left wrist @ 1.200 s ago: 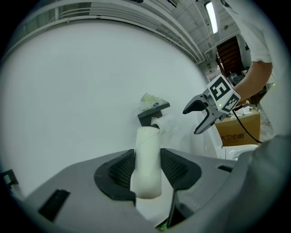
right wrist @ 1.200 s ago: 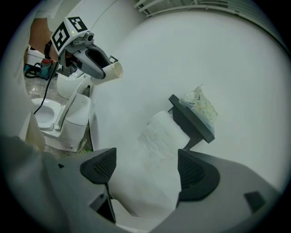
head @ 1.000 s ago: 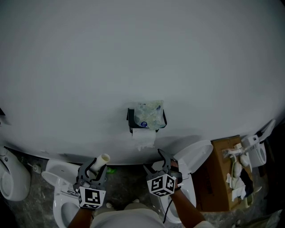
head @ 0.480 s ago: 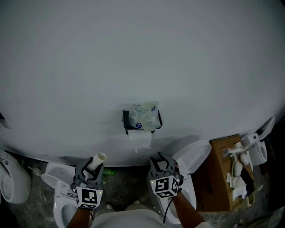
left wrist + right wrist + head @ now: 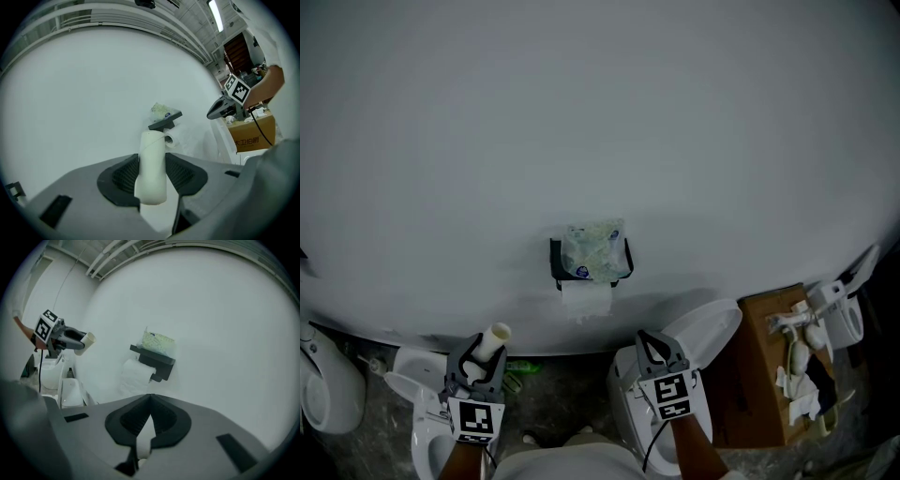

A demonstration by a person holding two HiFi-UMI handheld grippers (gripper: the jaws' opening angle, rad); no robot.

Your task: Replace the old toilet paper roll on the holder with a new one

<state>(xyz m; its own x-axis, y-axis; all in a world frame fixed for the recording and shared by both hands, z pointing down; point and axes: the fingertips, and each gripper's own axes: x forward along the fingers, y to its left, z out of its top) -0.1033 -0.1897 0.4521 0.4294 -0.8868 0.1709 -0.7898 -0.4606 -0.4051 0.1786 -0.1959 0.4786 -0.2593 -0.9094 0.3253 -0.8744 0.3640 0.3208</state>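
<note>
1. My right tongs (image 5: 652,343), spread a second ago, are now pressed together and empty.
2. My left tongs (image 5: 480,354) still pinch the bare old tube (image 5: 494,336).
3. The new roll (image 5: 585,298) hangs on the holder (image 5: 554,266).

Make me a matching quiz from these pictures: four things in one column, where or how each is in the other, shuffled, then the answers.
1 tube
2 right gripper
3 roll
4 packet

A on top of the holder
B shut, empty
C under the holder
D between the jaws of the left gripper

Pairs: 1-D, 2-B, 3-C, 4-A
</note>
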